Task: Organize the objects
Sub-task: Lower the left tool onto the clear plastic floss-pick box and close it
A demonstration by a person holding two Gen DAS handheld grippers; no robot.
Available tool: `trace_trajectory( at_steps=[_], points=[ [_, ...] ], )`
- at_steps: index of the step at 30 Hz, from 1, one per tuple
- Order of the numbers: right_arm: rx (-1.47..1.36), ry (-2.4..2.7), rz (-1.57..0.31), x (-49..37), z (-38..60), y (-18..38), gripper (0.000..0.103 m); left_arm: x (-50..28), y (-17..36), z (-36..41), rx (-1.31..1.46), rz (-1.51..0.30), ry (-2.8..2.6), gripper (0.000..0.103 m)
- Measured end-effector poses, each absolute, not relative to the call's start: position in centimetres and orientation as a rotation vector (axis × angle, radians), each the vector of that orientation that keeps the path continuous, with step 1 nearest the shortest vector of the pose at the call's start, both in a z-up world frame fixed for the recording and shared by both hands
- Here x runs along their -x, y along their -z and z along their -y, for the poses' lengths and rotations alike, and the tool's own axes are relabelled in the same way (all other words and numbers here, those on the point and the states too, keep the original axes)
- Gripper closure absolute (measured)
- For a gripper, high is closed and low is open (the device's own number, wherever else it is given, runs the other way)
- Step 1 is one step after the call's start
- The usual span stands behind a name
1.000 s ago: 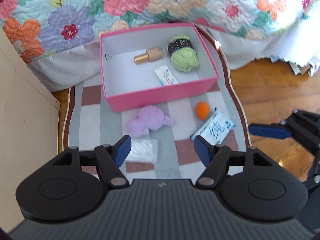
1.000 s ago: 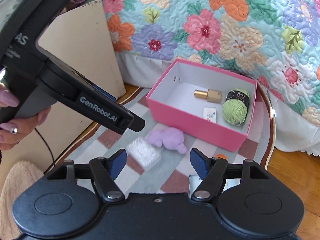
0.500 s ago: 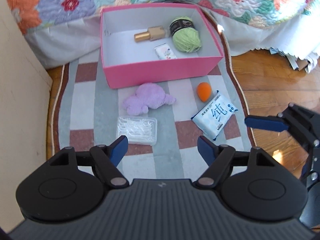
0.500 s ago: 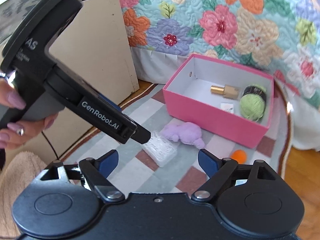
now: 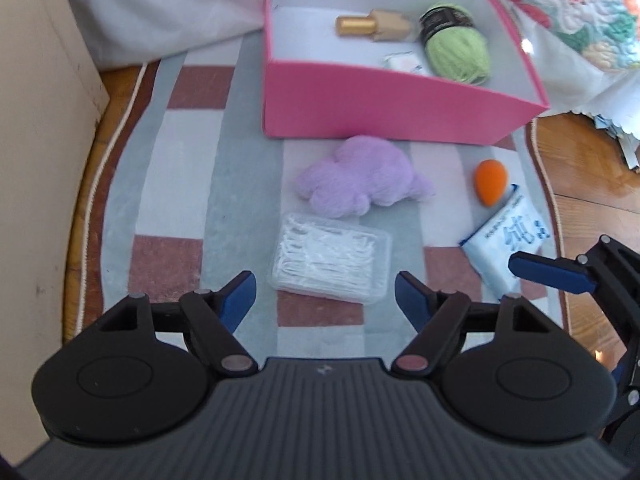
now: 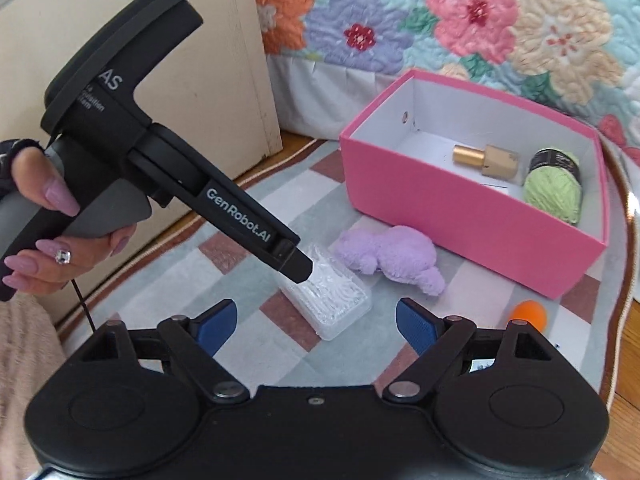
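Both my grippers have come down toward the rug. The left gripper (image 5: 325, 294), jaws apart and empty, now hangs just over the clear case (image 5: 331, 261) at frame center. The right gripper (image 6: 316, 322) is also apart and empty. I judge the case goes next into the pink box (image 5: 384, 100), upper right.

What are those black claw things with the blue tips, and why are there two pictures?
They are grabbers, and a person holds one in each hand. Each grabber has its own camera looking out along its fingers, so you get two pictures. One shows the left gripper, the other the right gripper. Both are open and hold nothing. On the rug lie a clear plastic box, a purple plush toy, an orange sponge and a tissue pack. The pink box already holds green yarn, a gold bottle and a small packet.
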State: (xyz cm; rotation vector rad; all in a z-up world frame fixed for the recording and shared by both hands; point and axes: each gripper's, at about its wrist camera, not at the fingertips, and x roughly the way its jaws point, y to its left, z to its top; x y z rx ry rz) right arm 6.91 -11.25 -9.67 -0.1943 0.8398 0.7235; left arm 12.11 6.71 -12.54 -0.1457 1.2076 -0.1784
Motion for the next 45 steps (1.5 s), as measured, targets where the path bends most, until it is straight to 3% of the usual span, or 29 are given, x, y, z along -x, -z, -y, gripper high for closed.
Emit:
trace_trajectory(
  at_steps=[18,20,22,45],
  points=[
    [0.159,-0.712,-0.925,-9.6,8.5,17.2,0.014,-14.3,18.7,-9.6,0.328,-1.173,0.154,0.030],
    [0.145,-0.705,-0.940,-9.7,8.3,17.6,0.014,-14.3,18.9,-9.7,0.352,-1.170,0.172,0.035],
    [0.127,-0.700,-0.949,-9.8,8.2,17.9,0.014,-14.2,19.2,-9.6,0.403,-1.188,0.205,0.040],
    [0.178,-0.699,-0.998,-9.7,9.4,18.5,0.012,-12.1,19.7,-7.8,0.486,-1.219,0.250,0.043]
  ],
)
